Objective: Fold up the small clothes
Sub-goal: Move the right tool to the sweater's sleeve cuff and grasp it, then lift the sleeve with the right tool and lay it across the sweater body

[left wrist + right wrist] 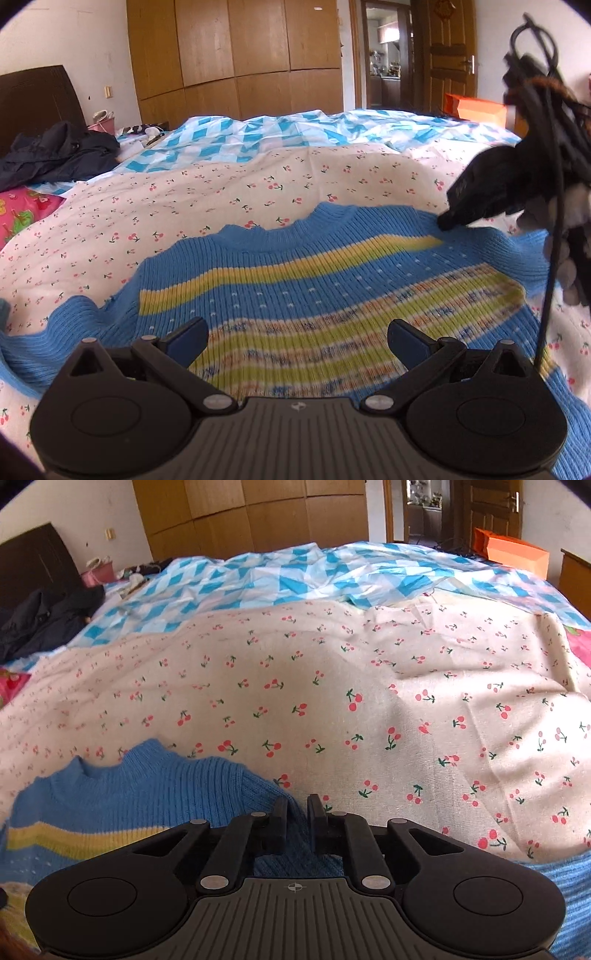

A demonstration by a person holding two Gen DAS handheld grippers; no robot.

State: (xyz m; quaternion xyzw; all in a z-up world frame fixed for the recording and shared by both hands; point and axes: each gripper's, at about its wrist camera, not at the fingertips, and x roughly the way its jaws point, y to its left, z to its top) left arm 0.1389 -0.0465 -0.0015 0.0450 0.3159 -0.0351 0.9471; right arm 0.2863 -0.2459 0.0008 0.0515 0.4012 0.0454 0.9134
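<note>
Directly under the left gripper [297,341] a small blue knitted sweater [295,280] is spread flat on a cherry-print sheet [184,192], its striped chest panel lying between and just ahead of the widely parted fingers, which hold nothing. A yellow band [295,264] is seen crossing the sweater just beyond the fingertips, and the ribbed neckline [280,223] lies farther ahead. To the far right of this gripper the tip of the right gripper [448,221] is seen down at the sweater's shoulder.

In the right wrist view, the right gripper [297,814] is shown with its jaws drawn close together, only a narrow gap left between the fingers. Blue knit at the shoulder edge of the sweater [147,794] sits in that gap and is pinched by the pads. The collar is seen to the left of the fingers, and bare cherry-print sheet [369,701] spreads ahead and to the right.

Beyond the sheet, in both views, a blue-and-white checked cover [258,136] is laid across the bed. Farther left a dark garment [55,155] is heaped by the headboard [37,96], an orange box [513,552] is seen far right, and a wooden wardrobe [236,48] lines the back wall
</note>
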